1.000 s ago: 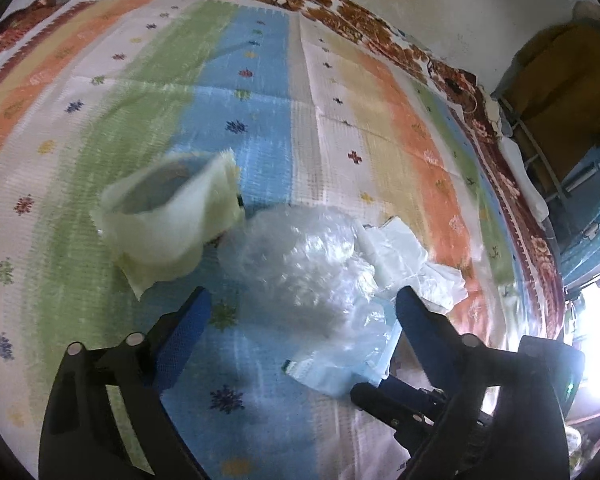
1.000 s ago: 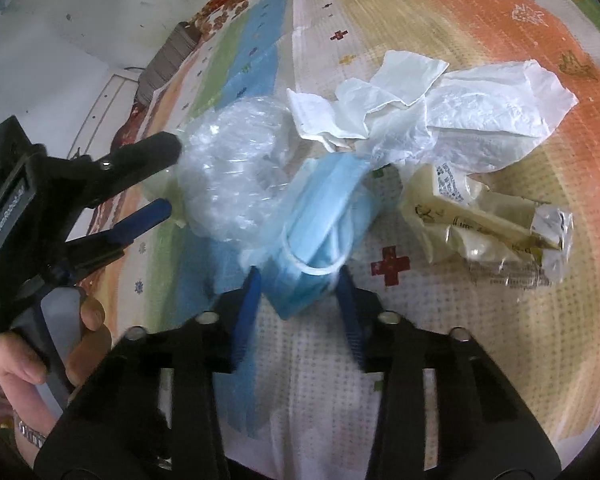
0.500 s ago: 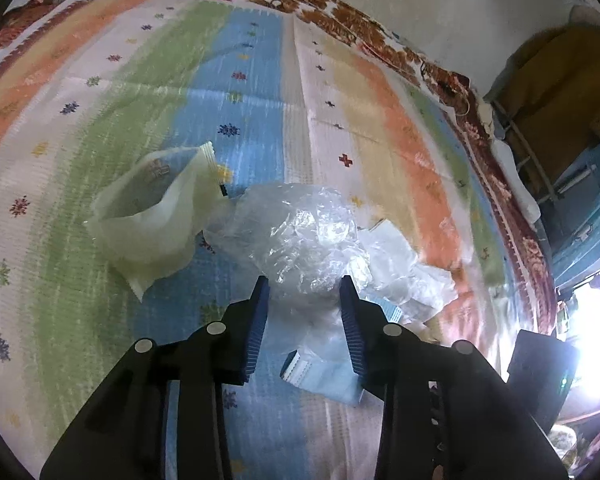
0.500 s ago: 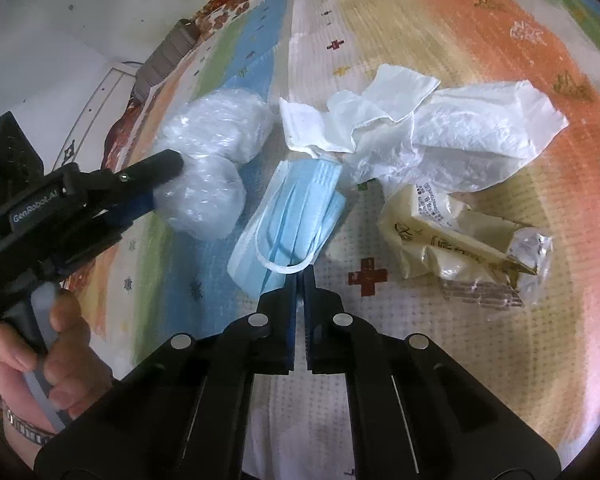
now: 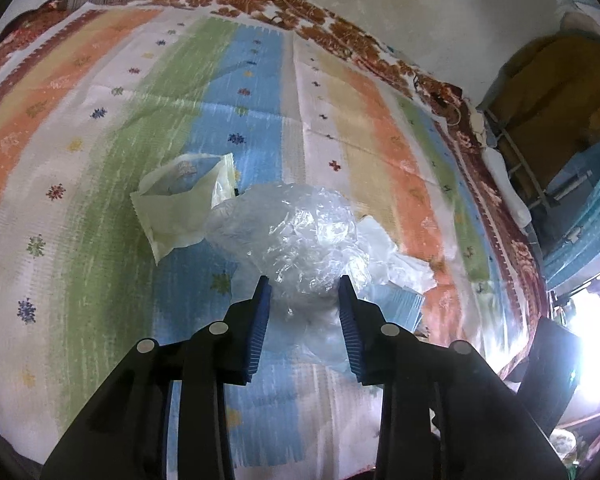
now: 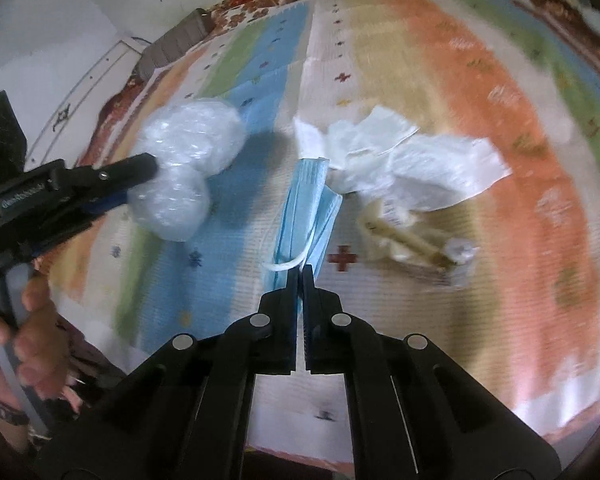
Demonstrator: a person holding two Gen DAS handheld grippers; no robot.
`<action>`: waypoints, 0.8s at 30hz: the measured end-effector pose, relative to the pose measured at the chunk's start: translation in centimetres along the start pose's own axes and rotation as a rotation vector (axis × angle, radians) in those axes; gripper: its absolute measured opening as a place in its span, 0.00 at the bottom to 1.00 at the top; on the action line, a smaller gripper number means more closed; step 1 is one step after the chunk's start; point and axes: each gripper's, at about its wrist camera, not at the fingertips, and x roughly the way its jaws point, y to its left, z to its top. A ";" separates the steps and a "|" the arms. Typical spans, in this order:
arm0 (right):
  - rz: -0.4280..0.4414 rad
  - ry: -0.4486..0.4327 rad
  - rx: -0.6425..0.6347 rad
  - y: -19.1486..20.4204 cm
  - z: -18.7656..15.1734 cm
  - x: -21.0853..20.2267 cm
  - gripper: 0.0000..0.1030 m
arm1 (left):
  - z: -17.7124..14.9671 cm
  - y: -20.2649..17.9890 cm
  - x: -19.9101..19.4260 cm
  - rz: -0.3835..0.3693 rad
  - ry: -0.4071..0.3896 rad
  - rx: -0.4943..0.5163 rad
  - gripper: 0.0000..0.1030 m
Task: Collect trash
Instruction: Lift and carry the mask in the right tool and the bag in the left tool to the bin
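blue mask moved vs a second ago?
Yes. In the right wrist view the blue mask hangs stretched out from the shut right gripper, lifted toward the red cross on the cloth.

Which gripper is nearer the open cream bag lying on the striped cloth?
Left. The left gripper, clamping the clear plastic wad, sits just beside the cream bag; the right gripper holds the blue mask farther off.

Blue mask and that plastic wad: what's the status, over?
Left gripper shut on clear plastic wad. Right gripper shut on blue face mask. Tissues, yellowish wrapper remain on bedspread.
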 end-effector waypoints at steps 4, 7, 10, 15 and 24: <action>-0.008 -0.009 -0.035 0.1 -0.5 -1.7 0.01 | -0.5 -1.0 -1.6 0.000 -0.011 0.019 0.32; -0.013 -0.018 -0.067 0.5 -0.8 -2.8 0.01 | -1.2 -1.9 -2.6 0.014 -0.005 0.041 0.31; -0.015 -0.030 -0.095 0.9 -1.3 -4.2 0.01 | -1.7 -2.5 -3.8 0.002 -0.020 0.057 0.31; -0.030 -0.056 -0.148 1.8 -2.1 -6.6 0.01 | -2.4 -3.4 -6.1 -0.034 -0.055 0.053 0.31; -0.074 -0.092 -0.199 2.2 -3.4 -9.7 0.01 | -4.4 -5.2 -8.9 -0.034 -0.084 0.063 0.31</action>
